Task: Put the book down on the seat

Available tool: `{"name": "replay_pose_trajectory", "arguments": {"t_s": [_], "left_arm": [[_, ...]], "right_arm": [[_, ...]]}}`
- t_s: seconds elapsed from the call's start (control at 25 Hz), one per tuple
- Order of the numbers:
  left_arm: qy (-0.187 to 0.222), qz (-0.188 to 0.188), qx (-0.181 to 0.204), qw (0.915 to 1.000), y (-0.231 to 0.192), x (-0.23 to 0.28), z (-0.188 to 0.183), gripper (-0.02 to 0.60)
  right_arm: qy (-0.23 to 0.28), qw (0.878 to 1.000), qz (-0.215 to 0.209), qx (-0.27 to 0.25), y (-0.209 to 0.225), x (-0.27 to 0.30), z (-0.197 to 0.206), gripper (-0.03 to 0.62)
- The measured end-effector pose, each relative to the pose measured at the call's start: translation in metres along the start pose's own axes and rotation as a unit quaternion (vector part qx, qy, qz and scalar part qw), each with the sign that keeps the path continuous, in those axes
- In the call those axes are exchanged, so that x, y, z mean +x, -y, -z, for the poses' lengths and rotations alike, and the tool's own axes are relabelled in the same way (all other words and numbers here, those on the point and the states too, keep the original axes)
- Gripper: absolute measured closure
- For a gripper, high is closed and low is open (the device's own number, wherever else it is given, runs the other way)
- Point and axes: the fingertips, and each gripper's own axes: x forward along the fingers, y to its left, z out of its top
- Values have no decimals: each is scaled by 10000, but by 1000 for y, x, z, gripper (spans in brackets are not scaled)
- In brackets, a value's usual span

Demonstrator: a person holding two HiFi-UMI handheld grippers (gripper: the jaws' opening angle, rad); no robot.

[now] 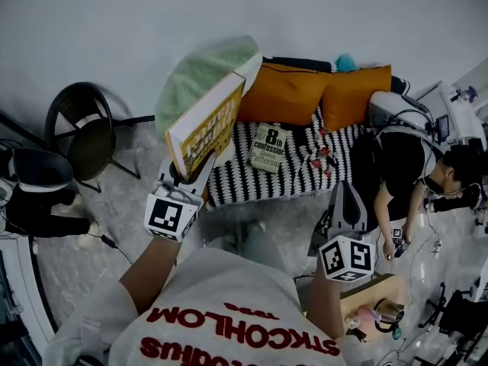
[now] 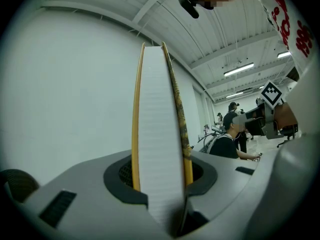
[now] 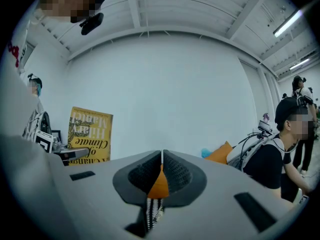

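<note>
Left claw grips book near striped seat, white wall behind; right claw closed.

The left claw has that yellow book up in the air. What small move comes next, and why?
Probably lower the left gripper, easing the yellow book toward the bare striped seat beside the paperback: the book is clamped upright, not yet resting on anything.

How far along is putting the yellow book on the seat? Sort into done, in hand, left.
Done: the left gripper is clamped on the yellow book. In hand: it hangs clear of the striped seat. Left: lowering it onto the seat and releasing.
</note>
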Motion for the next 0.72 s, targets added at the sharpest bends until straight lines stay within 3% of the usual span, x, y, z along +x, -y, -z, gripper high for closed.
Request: {"name": "replay_pose_trajectory", "arguments": {"t_s": [0.36,0.72], "left_arm": [[84,-73,-31,9999,-9,19,11,428],[92,-88,-9,9999,-19,71,9,428]], "right_arm": [[30,9998,-199,52,5,42,0,568],[40,9987,-512,33,23,109,-11,568]]}}
